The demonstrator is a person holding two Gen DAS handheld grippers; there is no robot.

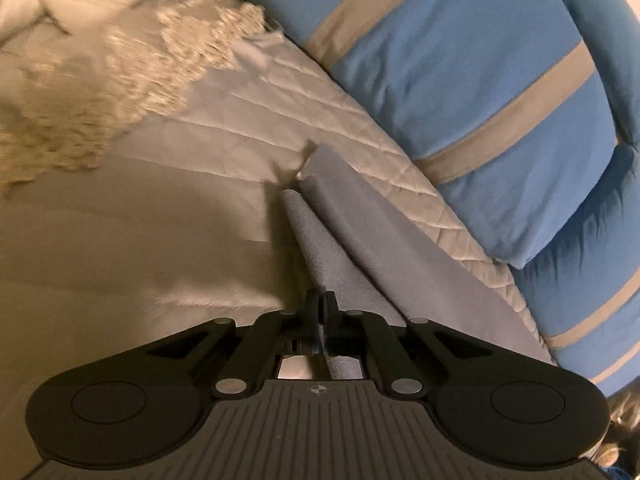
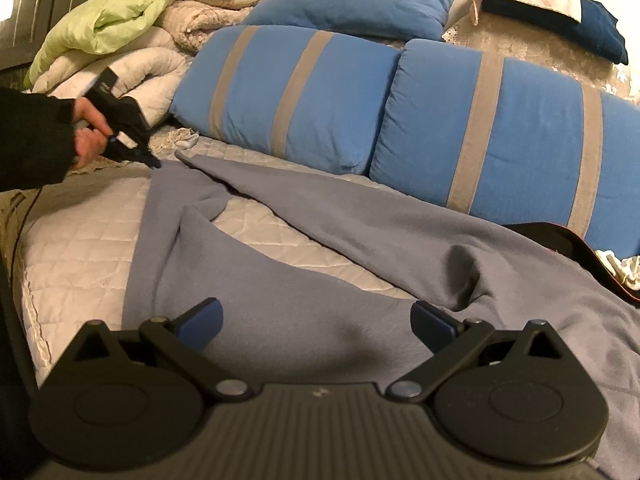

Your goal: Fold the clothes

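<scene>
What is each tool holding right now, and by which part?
The left tool is shut on the grey-blue fleece garment, pinching a folded edge at its far corner. The right tool is open above the fleece, holding nothing.

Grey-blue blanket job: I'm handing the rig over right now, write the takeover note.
Left gripper: shut on the far corner of the grey-blue blanket, near the striped blue pillows.
Right gripper: open, hovering over the blanket's near part, gripping nothing.
Blanket lies rumpled across the quilted bed cover.
Done: one corner gripped. Left: grip a second corner, then fold.
</scene>
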